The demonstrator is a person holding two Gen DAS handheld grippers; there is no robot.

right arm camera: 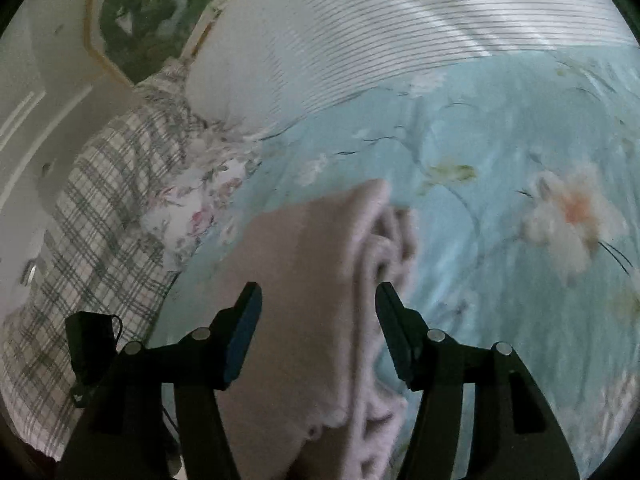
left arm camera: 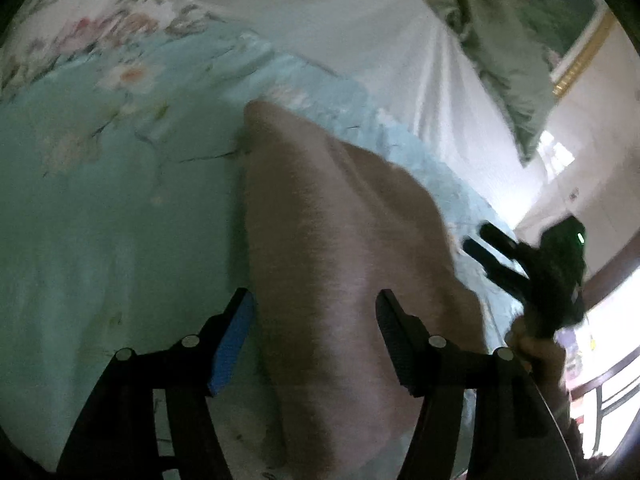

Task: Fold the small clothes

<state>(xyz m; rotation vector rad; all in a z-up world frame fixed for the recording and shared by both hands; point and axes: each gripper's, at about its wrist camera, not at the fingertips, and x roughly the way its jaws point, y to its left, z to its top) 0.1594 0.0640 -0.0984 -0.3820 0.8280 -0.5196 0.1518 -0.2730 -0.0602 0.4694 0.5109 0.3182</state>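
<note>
A small pinkish-brown knit garment (left arm camera: 340,248) lies folded on a light blue floral bedspread (left arm camera: 100,208). My left gripper (left arm camera: 316,300) is open just above its near end, the jaws standing on either side of the cloth. In the left wrist view the right gripper (left arm camera: 480,238) shows at the right, held in a hand beside the garment's right edge. In the right wrist view the garment (right arm camera: 312,280) shows stacked layers along its right side. My right gripper (right arm camera: 318,292) is open over it, holding nothing.
A white striped pillow (right arm camera: 400,32) and a plaid cloth (right arm camera: 100,208) lie at the head of the bed. A green leafy pillow (left arm camera: 504,48) lies at the far right. A dark object (right arm camera: 90,344) sits on the plaid cloth. The bedspread (right arm camera: 520,200) extends to the right.
</note>
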